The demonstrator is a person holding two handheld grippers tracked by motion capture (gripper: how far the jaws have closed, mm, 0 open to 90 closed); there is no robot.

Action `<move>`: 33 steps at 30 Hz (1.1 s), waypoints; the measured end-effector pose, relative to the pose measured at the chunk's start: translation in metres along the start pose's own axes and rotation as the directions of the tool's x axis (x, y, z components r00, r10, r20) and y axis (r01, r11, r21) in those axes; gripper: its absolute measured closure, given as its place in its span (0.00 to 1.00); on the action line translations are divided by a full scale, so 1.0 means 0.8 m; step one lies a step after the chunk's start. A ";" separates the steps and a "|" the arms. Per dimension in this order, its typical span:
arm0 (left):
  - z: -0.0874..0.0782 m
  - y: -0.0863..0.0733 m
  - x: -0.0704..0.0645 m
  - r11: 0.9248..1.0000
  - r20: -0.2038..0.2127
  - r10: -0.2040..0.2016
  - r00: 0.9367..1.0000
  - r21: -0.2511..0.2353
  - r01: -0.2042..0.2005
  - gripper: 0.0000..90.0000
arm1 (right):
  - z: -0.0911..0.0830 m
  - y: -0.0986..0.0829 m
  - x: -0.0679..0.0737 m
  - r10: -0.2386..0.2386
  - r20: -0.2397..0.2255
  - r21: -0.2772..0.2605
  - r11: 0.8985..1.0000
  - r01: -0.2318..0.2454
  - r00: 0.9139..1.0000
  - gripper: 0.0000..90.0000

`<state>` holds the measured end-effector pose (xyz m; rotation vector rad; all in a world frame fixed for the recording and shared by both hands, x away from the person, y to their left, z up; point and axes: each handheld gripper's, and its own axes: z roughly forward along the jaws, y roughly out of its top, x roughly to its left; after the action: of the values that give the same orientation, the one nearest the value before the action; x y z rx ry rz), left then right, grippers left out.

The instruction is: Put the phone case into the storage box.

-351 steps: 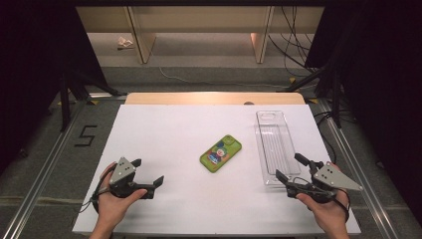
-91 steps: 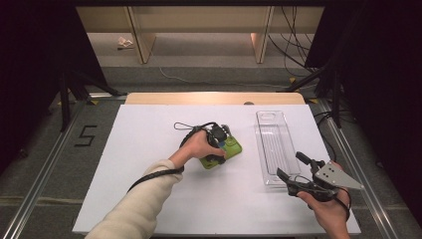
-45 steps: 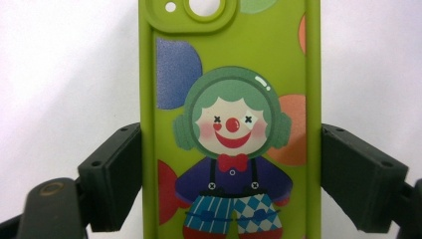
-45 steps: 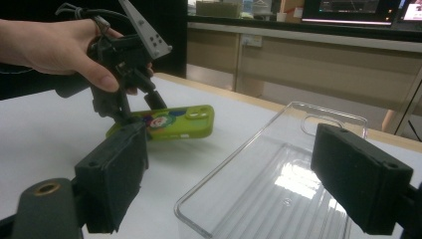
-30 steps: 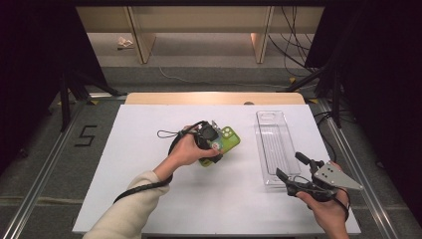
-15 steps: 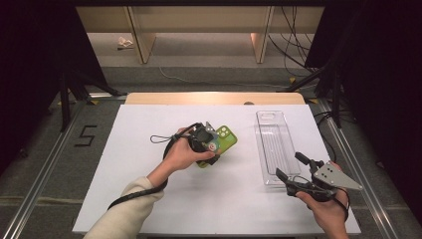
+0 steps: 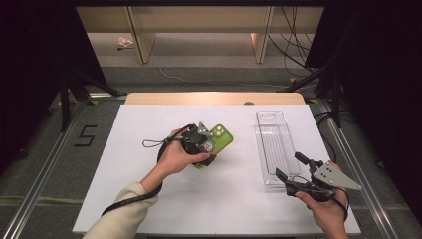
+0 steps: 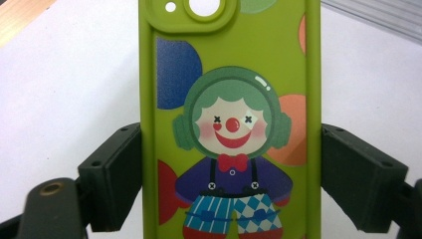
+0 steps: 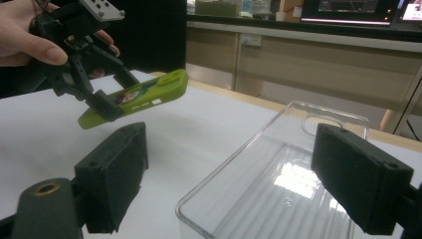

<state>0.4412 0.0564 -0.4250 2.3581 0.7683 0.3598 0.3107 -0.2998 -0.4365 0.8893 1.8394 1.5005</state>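
1. the left gripper (image 7: 205,148) is clamped on the green phone case (image 7: 217,141), one jaw pressed to each long edge, near the case's lower half.
2. in the right gripper view the case (image 9: 142,97) hangs tilted, camera end higher, lifted clear of the white table (image 7: 149,199).
3. its back faces up, printed with a clown (image 8: 231,164) in a green helmet.
4. the right gripper (image 7: 293,174) rests low at the table's right, jaws spread wide and holding nothing.
5. just ahead of it lies the clear tray (image 7: 272,144), well apart from the case.
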 end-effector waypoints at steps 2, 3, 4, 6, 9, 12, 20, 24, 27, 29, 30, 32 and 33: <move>-0.002 -0.003 0.000 1.000 -0.002 -0.003 1.000 -0.007 0.003 0.19 | 0.000 0.000 0.000 -0.001 0.000 0.000 1.000 0.001 1.000 0.18; -0.003 -0.004 0.000 1.000 -0.002 -0.006 1.000 -0.012 0.006 0.19 | 0.000 0.000 0.000 0.000 0.000 0.000 1.000 0.000 1.000 0.18; -0.004 -0.005 0.000 1.000 -0.004 -0.007 1.000 -0.016 0.007 0.19 | 0.000 0.000 0.000 -0.001 0.001 0.001 1.000 0.001 1.000 0.18; -0.007 -0.008 0.000 1.000 -0.008 -0.009 1.000 -0.023 0.009 0.19 | 0.000 0.000 0.000 -0.001 0.002 0.002 1.000 0.001 1.000 0.18; -0.011 -0.013 0.000 0.999 -0.012 -0.022 1.000 -0.037 0.022 0.19 | 0.000 0.000 0.000 -0.001 0.002 0.001 1.000 0.001 1.000 0.18; -0.016 -0.019 0.000 0.998 -0.017 -0.030 0.999 -0.050 0.029 0.19 | 0.000 0.000 0.000 0.000 0.002 0.002 1.000 0.000 1.000 0.18; -0.028 -0.030 -0.001 0.995 -0.030 -0.049 0.998 -0.092 0.047 0.19 | 0.001 0.000 0.002 0.000 0.000 0.004 1.000 0.000 1.000 0.18; -0.031 -0.035 -0.003 0.993 -0.031 -0.059 0.998 -0.103 0.056 0.19 | 0.002 0.000 0.002 0.000 0.000 0.004 1.000 0.000 1.000 0.18; -0.033 -0.039 -0.003 0.993 -0.036 -0.057 0.998 -0.107 0.053 0.19 | 0.002 0.000 0.002 0.000 0.000 0.004 1.000 0.000 1.000 0.18; -0.034 -0.042 -0.004 0.991 -0.038 -0.065 0.997 -0.118 0.060 0.18 | 0.002 0.000 0.002 0.000 0.000 0.003 1.000 0.000 1.000 0.18; -0.036 -0.045 -0.005 0.990 -0.040 -0.067 0.997 -0.129 0.062 0.19 | 0.002 0.000 0.002 0.001 0.001 0.003 1.000 -0.001 1.000 0.18; -0.036 -0.046 -0.006 0.989 -0.040 -0.071 0.997 -0.136 0.065 0.19 | 0.002 0.000 0.002 0.001 0.001 0.004 1.000 -0.001 1.000 0.18; -0.037 -0.048 -0.007 0.988 -0.041 -0.074 0.996 -0.140 0.067 0.19 | 0.002 0.000 0.002 0.001 0.001 0.003 1.000 -0.001 1.000 0.18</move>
<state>0.4078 0.0915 -0.4269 2.1942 0.8192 0.4242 0.3113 -0.2974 -0.4366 0.8921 1.8419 1.4977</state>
